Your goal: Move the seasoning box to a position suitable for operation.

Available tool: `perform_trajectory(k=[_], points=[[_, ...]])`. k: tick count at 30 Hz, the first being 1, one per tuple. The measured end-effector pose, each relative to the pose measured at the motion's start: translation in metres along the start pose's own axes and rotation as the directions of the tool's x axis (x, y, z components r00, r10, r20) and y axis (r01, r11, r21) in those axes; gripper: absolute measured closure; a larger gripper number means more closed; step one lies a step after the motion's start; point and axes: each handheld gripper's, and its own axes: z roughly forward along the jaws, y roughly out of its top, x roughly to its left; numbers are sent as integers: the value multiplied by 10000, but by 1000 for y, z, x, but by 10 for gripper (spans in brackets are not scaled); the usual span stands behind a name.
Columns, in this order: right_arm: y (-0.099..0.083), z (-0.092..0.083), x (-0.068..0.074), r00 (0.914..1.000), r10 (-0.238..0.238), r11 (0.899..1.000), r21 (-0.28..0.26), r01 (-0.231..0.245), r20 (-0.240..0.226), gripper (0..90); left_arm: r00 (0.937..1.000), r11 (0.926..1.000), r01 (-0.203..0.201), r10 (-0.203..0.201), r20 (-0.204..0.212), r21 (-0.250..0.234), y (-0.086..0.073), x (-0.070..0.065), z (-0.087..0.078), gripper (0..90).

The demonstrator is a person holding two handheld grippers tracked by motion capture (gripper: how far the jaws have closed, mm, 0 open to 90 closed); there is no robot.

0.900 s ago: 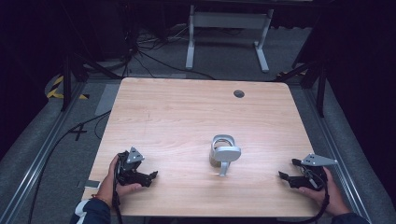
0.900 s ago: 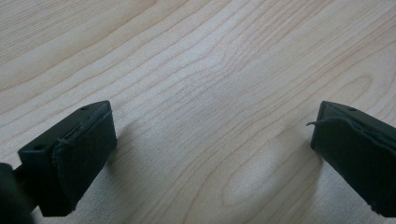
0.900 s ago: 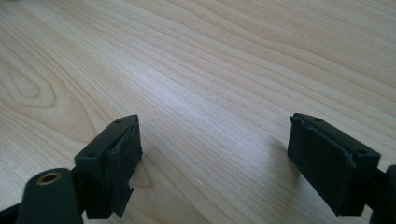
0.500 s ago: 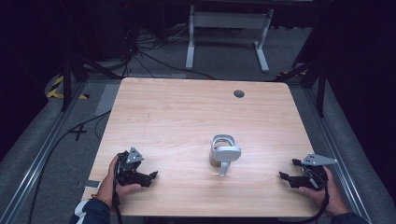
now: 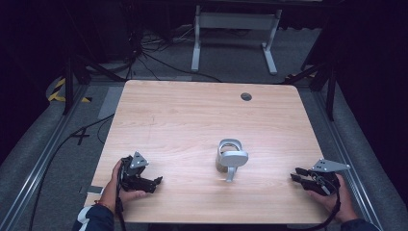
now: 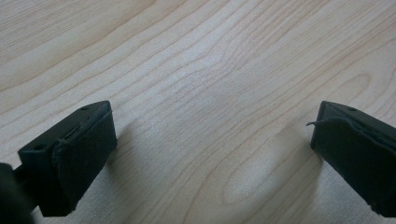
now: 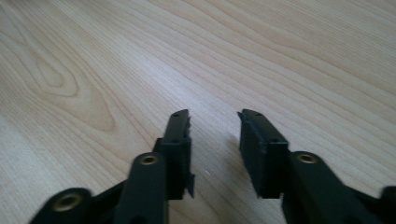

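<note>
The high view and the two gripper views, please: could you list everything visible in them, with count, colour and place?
Table: one, light wood, centre of the high view.
Grey gadget: one, grey and white, a ring-shaped top with a stem lying toward the near edge, on the table right of centre; I cannot tell what it is.
Round hole: one, dark, in the tabletop near the far edge, toward the right.
Metal stand: one, light grey, on the floor beyond the table.
Cables: several, black, on the floor beyond the far left corner.
Striped tape: one patch, yellow and black, floor at far left.
Left tool: one, black, near left edge, jaws wide apart over bare wood.
Right tool: one, black, near right corner, jaws slightly apart, holding nothing.
</note>
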Motion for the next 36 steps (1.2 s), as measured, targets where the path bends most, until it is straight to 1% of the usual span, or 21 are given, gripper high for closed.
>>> perform_trajectory(k=[2,4,7,10,11,13,15,19,22,24,25,29,32,33,34,35,36], points=[[2,-2,1,9999,-104,9999,-56,103,-73,756,10000,10000,-24,23,26,76,0,0,-1,4],[4,-5,3,9997,-130,9996,-266,125,-202,836,10000,10000,-10,9,45,82,0,0,-1,4],[9,-8,6,9990,-192,9987,-480,172,-414,885,10000,10000,-11,11,16,36,0,0,0,5],[13,-11,8,9981,-199,9973,-724,156,-589,893,10000,10000,8,-8,9,-12,0,0,0,5],[14,-12,9,9978,-207,9970,-757,159,-637,893,10000,10000,-9,9,35,72,0,0,-1,5],[17,-13,11,9973,-253,9963,-831,196,-687,895,10000,10000,4,-4,8,-7,0,0,0,5],[19,-15,13,9966,-324,9956,-900,256,-753,895,10000,10000,-4,4,17,55,0,0,0,5],[30,-22,21,9935,-501,9906,-1321,364,-1020,897,10000,10000,0,0,31,42,0,0,0,4],[38,-25,29,9905,-622,9873,-1532,430,-1230,898,10000,10000,-10,10,25,4,0,0,0,6],[48,-27,38,9854,-916,9838,-1664,672,-1433,898,10000,10000,-46,46,53,75,0,0,-1,8],[52,-27,43,9839,-978,9826,-1717,715,-1497,899,10000,10000,-53,53,30,37,0,0,0,9],[66,-28,59,9725,-1515,9742,-1929,1168,-1766,899,10000,10000,-54,54,64,70,1,0,-1,10],[74,-26,69,9644,-1835,9687,-2020,1444,-1904,899,10000,10000,-31,30,36,54,1,0,0,12],[76,-25,71,9616,-1928,9669,-2045,1524,-1954,899,10000,10000,-31,30,36,54,1,0,0,12],[76,-25,71,9616,-1928,9669,-2045,1524,-1954,899,10000,10000,-46,46,37,60,1,0,-1,12],[78,-24,73,9594,-1983,9654,-2092,1559,-2004,899,10000,10000,-33,33,37,45,1,0,-1,16],[82,-23,76,9558,-2113,9627,-2127,1673,-2045,899,10000,10000,-16,16,19,27,1,0,-1,18]])
